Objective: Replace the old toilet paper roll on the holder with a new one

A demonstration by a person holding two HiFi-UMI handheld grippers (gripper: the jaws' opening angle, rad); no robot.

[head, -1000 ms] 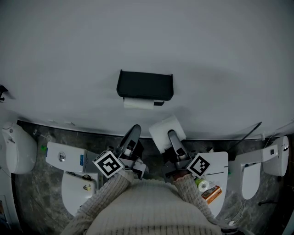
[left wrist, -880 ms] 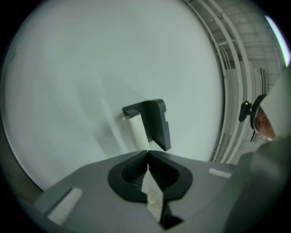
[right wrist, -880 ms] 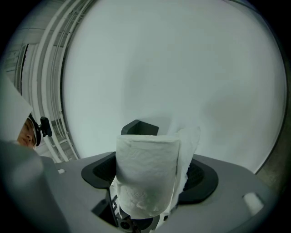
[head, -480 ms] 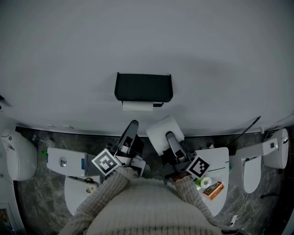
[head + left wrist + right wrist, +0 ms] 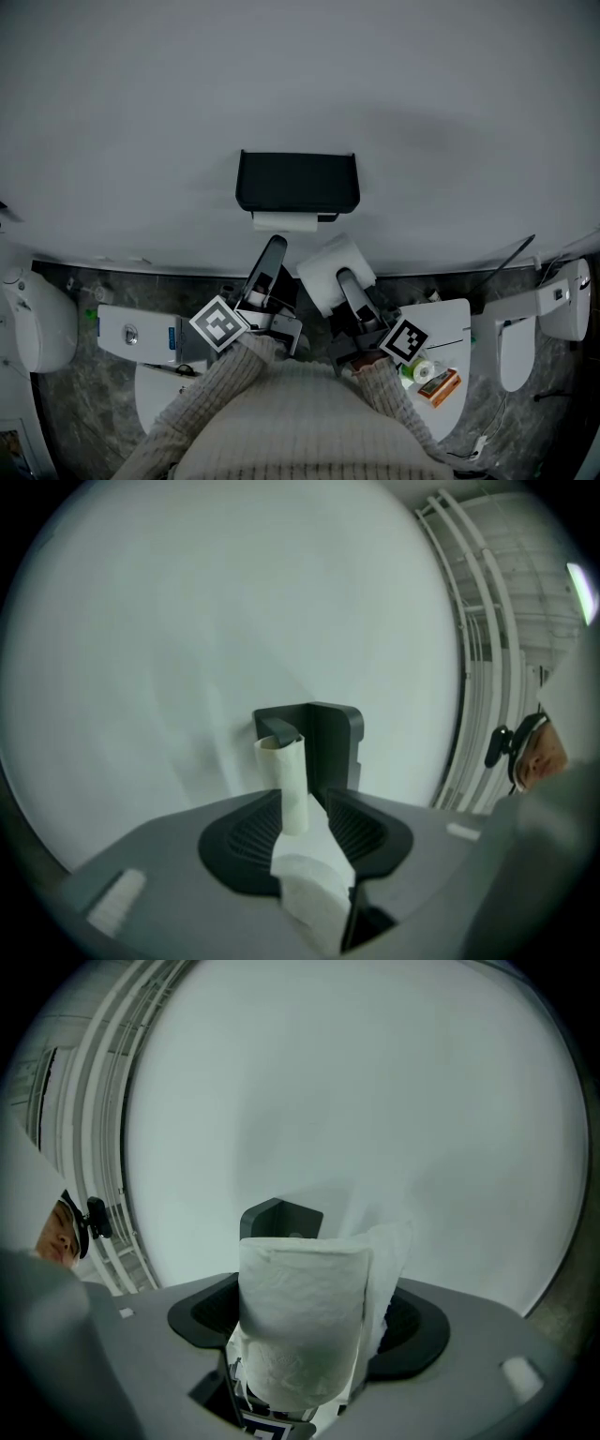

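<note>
Two rolls here. The new roll (image 5: 300, 1321) is likely light, soft and easily crushed. Take it across its sides, as the right gripper (image 5: 339, 278) now clamps it, nearer than and right of the black holder (image 5: 296, 181). Full, white, crinkled, one sheet trailing. The old roll (image 5: 291, 780), nearly bare tube, sits on the holder. On the left gripper (image 5: 307, 810) the jaws have just been opening: apart, limp tissue tail (image 5: 314, 878) between, unpinched.
</note>
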